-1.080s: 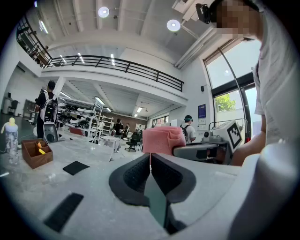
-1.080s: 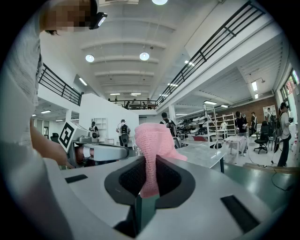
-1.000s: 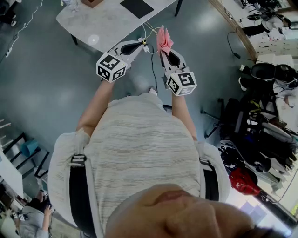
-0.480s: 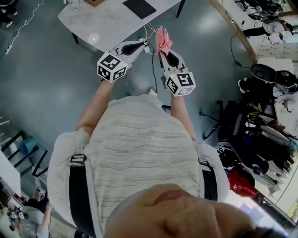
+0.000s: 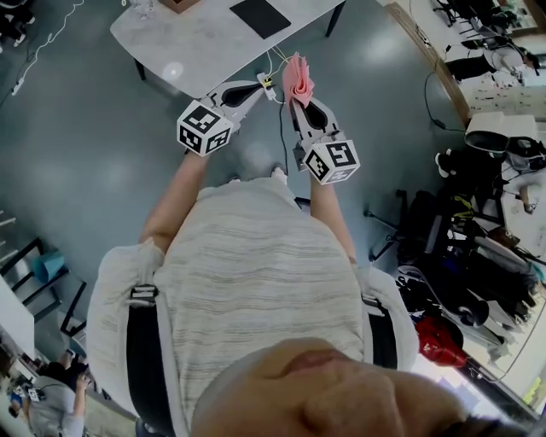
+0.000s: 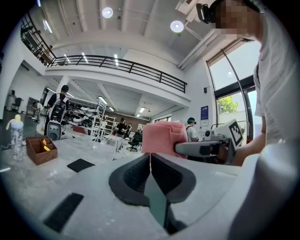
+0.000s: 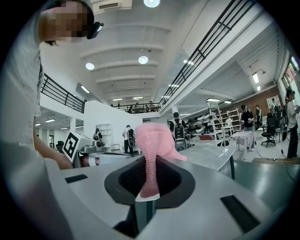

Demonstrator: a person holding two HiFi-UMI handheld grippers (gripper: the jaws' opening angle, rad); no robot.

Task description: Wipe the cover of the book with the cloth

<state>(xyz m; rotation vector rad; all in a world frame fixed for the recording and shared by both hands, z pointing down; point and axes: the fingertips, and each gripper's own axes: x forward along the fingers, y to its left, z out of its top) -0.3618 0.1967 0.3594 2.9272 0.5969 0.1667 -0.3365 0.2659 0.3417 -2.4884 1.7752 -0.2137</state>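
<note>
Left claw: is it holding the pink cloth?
No, the left claw is shut with nothing between its jaws; the pink cloth sits clamped in the right claw.

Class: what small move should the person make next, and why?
Probably carry the right gripper, shut on the pink cloth, forward to the dark book on the table: the cloth hangs near the table's edge, well short of it.

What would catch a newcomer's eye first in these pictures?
The bright pink cloth, pinched in the jaws of the right gripper, stands out in front of the person. Beside it the left gripper has its jaws shut on nothing. Beyond both stands a pale table bearing a flat black item, possibly the book.
</note>
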